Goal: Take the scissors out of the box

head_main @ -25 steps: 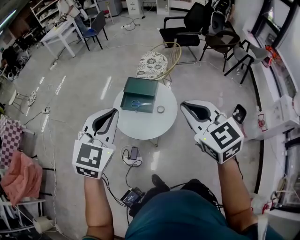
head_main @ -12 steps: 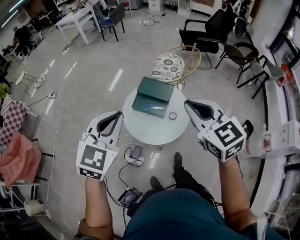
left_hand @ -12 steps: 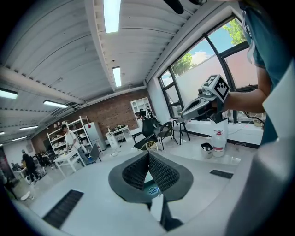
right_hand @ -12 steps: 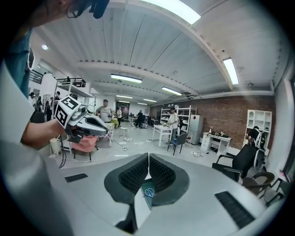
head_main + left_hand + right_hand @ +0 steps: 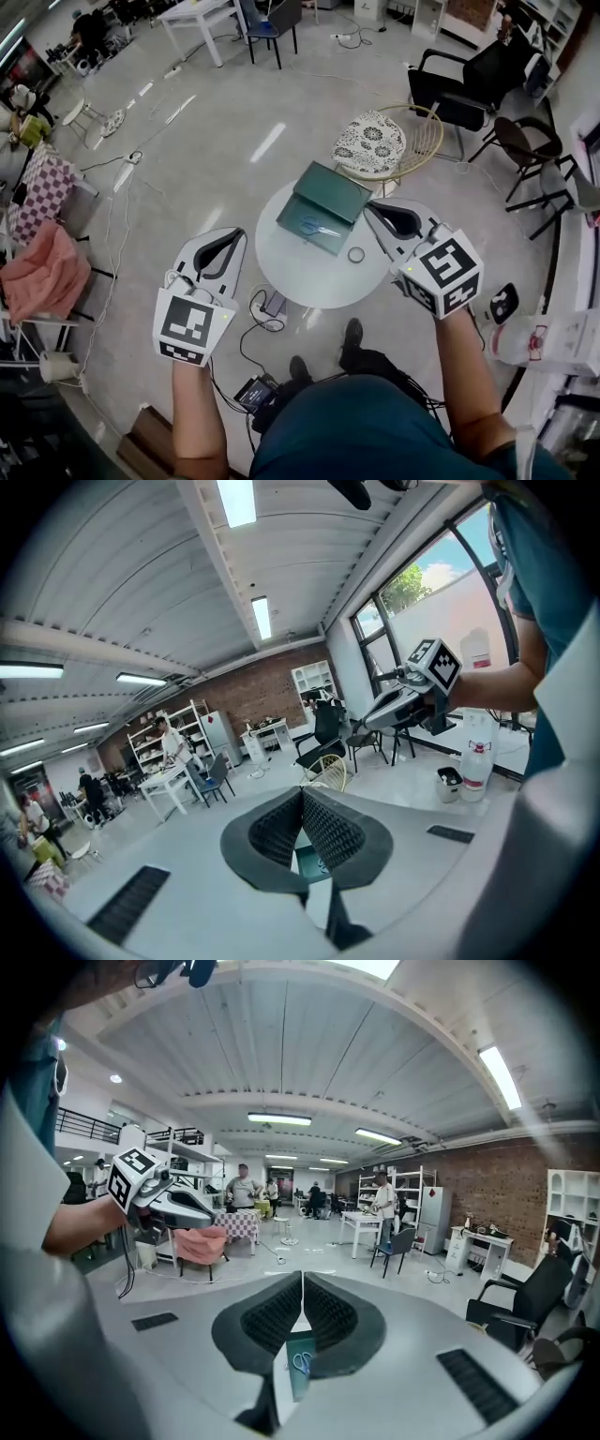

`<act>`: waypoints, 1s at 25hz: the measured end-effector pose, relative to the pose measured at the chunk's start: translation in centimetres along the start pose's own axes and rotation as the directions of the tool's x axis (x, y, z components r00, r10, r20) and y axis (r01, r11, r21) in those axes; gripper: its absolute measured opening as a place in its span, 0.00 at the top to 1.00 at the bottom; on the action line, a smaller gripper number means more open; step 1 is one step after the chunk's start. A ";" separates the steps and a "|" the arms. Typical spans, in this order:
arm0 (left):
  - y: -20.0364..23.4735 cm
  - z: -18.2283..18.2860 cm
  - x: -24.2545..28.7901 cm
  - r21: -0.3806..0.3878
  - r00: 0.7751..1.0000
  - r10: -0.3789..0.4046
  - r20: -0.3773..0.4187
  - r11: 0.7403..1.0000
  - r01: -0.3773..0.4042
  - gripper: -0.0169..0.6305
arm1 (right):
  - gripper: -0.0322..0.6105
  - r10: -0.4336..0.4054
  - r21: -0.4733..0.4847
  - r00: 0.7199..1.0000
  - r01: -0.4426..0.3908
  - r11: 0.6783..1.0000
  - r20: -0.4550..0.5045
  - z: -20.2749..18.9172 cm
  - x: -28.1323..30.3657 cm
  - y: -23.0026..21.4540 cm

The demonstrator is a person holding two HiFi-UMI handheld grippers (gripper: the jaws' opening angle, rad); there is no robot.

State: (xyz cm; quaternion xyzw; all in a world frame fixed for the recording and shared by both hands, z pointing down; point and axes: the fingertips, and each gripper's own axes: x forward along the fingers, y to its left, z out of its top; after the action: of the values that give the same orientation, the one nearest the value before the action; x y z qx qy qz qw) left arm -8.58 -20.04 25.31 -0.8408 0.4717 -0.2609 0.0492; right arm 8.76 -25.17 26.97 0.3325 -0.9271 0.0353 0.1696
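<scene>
While both grippers hang in the air on the near side of the round white table (image 5: 314, 277), the scissors (image 5: 320, 228) lie flat inside the dark green box (image 5: 306, 225), blue handles showing, blades pointing off to the right in the head view. The box sits open on the far half of the table, its lid (image 5: 335, 191) laid back behind the tray, and a small ring (image 5: 356, 254) rests on the tabletop just beside the box's right corner. The left gripper (image 5: 241, 232) is off the table's left edge, apart from everything; its own view shows the two ribbed jaws pressed together at the tips with nothing between them. The right gripper (image 5: 368, 208) hovers at the table's right side, close to the box's right end but not touching it, jaws likewise closed tip to tip and empty, and through the gap below its jaws the scissors can be seen in the tray. Behind the table stands a wicker chair (image 5: 412, 141) with a patterned cushion (image 5: 373, 141). Cables (image 5: 253, 319) trail on the floor under the near edge of the table.
</scene>
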 end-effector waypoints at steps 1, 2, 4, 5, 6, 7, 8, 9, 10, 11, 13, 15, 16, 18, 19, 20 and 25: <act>-0.1 0.2 0.8 -0.004 1.000 0.008 -0.006 1.000 -0.008 0.95 | 0.89 0.013 -0.004 1.000 -0.013 1.000 -0.001 -0.1 0.4 -0.9; -0.3 0.4 1.5 -0.006 1.000 0.013 -0.012 1.000 -0.013 0.95 | 0.89 0.023 -0.007 1.000 -0.023 1.000 -0.002 -0.2 0.7 -1.7; -1.0 0.7 2.7 -0.010 0.999 0.027 -0.024 1.000 -0.027 0.95 | 0.89 0.046 -0.012 0.999 -0.046 0.999 -0.004 -0.8 1.0 -3.0; -1.2 0.7 3.0 -0.012 0.999 0.038 -0.031 0.999 -0.039 0.95 | 0.89 0.061 -0.016 0.998 -0.061 0.998 -0.004 -1.0 1.2 -3.5; -1.4 0.8 3.3 -0.016 0.998 0.052 -0.039 0.998 -0.053 0.95 | 0.89 0.078 -0.020 0.997 -0.078 0.997 -0.004 -1.3 1.5 -3.9; -1.5 0.7 3.5 -0.020 0.997 0.066 -0.046 0.998 -0.067 0.95 | 0.89 0.093 -0.023 0.996 -0.093 0.995 -0.004 -1.4 1.8 -4.2; -1.5 0.7 3.6 -0.025 0.995 0.078 -0.054 0.997 -0.080 0.95 | 0.89 0.106 -0.025 0.994 -0.106 0.994 -0.003 -1.5 2.1 -4.5; -1.5 0.7 3.8 -0.028 0.994 0.089 -0.061 0.995 -0.091 0.95 | 0.89 0.118 -0.026 0.993 -0.118 0.993 -0.003 -1.6 2.5 -4.8; -1.5 0.7 3.9 -0.030 0.993 0.099 -0.067 0.994 -0.101 0.95 | 0.89 0.129 -0.026 0.992 -0.129 0.991 -0.002 -1.7 2.8 -5.1; -1.5 0.7 4.1 -0.031 0.991 0.108 -0.073 0.993 -0.111 0.95 | 0.89 0.139 -0.027 0.990 -0.139 0.990 -0.001 -1.8 3.1 -5.4; -1.5 0.8 4.5 -0.034 0.989 0.120 -0.084 0.992 -0.123 0.95 | 0.89 0.155 -0.027 0.988 -0.155 0.987 -0.002 -2.0 3.8 -6.0; -1.5 0.6 5.1 -0.036 0.988 0.121 -0.097 0.992 -0.125 0.95 | 0.89 0.167 -0.020 0.986 -0.168 0.986 -0.006 -2.3 4.7 -6.5; -1.5 0.5 5.3 -0.036 0.987 0.120 -0.104 0.992 -0.124 0.95 | 0.89 0.173 -0.015 0.985 -0.173 0.985 -0.009 -2.4 5.1 -6.7; -1.2 0.2 5.7 -0.037 0.986 0.118 -0.114 0.992 -0.123 0.95 | 0.89 0.183 -0.006 0.983 -0.184 0.983 -0.019 -2.9 6.2 -6.9; -1.0 0.1 5.9 -0.038 0.986 0.117 -0.117 0.992 -0.122 0.95 | 0.89 0.187 -0.001 0.982 -0.187 0.982 -0.024 -3.1 6.7 -7.0; -0.8 -0.1 6.2 -0.039 0.986 0.115 -0.118 0.992 -0.120 0.95 | 0.89 0.190 0.003 0.981 -0.190 0.982 -0.030 -3.4 7.2 -7.0; 0.5 -1.8 8.3 -0.060 0.990 0.086 -0.116 0.994 -0.094 0.95 | 0.89 0.194 0.008 0.978 -0.194 0.981 -0.075 -4.9 10.1 -7.1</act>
State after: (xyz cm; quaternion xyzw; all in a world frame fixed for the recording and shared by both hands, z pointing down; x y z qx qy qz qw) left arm -6.40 -26.84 29.96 -0.8037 0.5195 -0.2900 0.0067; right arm 7.35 -35.94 34.66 0.2388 -0.9481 0.0645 0.1999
